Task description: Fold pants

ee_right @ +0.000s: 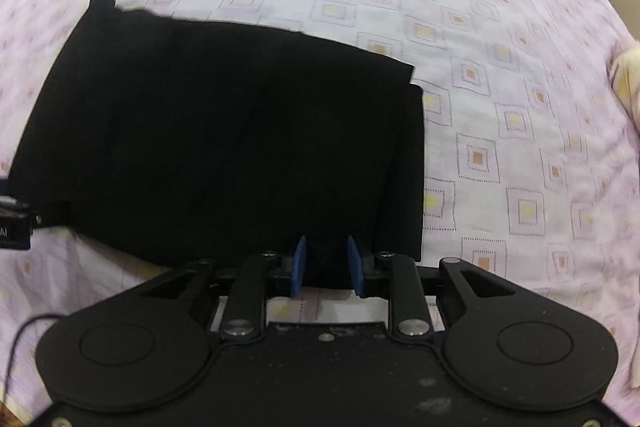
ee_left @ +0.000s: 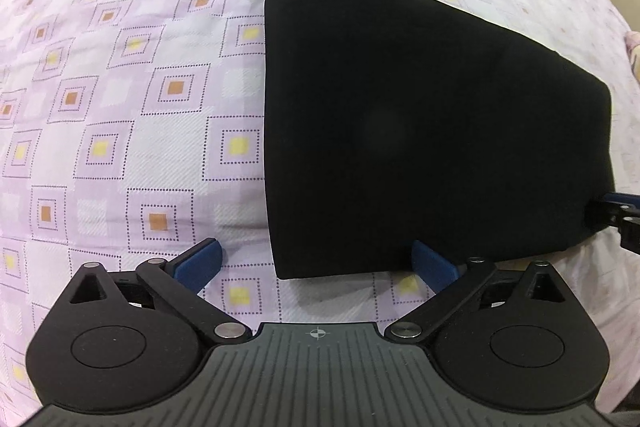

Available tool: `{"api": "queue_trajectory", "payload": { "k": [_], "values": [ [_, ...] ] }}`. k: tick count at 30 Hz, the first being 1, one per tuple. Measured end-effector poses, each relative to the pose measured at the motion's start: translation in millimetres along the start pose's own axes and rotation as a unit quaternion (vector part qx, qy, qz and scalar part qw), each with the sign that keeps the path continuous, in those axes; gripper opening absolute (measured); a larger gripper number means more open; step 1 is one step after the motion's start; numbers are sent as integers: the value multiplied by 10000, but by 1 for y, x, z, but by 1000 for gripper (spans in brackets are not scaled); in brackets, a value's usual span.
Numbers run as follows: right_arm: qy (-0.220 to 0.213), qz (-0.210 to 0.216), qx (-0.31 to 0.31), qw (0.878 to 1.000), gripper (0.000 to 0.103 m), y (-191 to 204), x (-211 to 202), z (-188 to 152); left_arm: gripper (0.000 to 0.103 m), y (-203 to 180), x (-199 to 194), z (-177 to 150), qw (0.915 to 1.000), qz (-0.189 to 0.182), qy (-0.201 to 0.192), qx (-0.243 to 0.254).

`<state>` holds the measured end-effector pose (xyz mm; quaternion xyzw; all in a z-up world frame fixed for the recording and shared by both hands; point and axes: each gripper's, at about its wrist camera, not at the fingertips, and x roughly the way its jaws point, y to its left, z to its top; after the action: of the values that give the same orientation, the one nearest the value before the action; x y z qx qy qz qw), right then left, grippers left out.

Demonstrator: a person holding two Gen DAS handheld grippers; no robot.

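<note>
Fingers (ee_right: pixel 355 263) of the right gripper (ee_right: pixel 327 263) pinch the near hem of the black pants (ee_right: pixel 224 147) folded on the bed (ee_right: pixel 520 107), while the left gripper (ee_left: pixel 316 263) gapes empty at its corner; soft, limp, light cloth best gripped at edges.

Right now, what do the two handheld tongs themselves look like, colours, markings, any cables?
Both tongs are matte black with blue finger pads, silver pivot pins and round discs either side. The left tongs have a ribbed grey centre plate with a small crosshair mark. The right tongs have a scuffed black plate and a thin black cable at their left.
</note>
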<state>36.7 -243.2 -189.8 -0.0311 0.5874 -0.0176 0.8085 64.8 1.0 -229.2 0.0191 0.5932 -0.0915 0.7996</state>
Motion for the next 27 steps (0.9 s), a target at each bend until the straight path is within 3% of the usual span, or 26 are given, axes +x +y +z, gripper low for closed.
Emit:
{"api": "queue_trajectory", "payload": {
  "k": [6,10,12,17,20,22,24,27],
  "values": [
    [-98,104,65,9999,27,-6,-2,-5,103,-15,2,2,9994,124,119,302],
    [38,138,-118,9998,29,-3,-5,-2,103,-35,12,2,9904,378,365,1279],
    [121,194,-128,9997,30,-7,0,3,103,-31,13,4,9932,315,390,1053],
    [227,397,-152,9988,38,-11,5,9,103,-35,15,5,9925,333,450,1085],
    [325,495,-334,9977,50,-7,8,12,103,-36,15,7,9923,304,450,1112],
    [440,610,-441,9962,70,-3,10,15,103,-34,14,8,9924,297,432,1115],
    [560,679,-580,9944,82,3,14,16,103,-31,12,7,9925,298,409,1113],
    [590,498,-884,9931,90,17,19,14,103,-34,7,4,9927,300,380,1103]
  ]
}}
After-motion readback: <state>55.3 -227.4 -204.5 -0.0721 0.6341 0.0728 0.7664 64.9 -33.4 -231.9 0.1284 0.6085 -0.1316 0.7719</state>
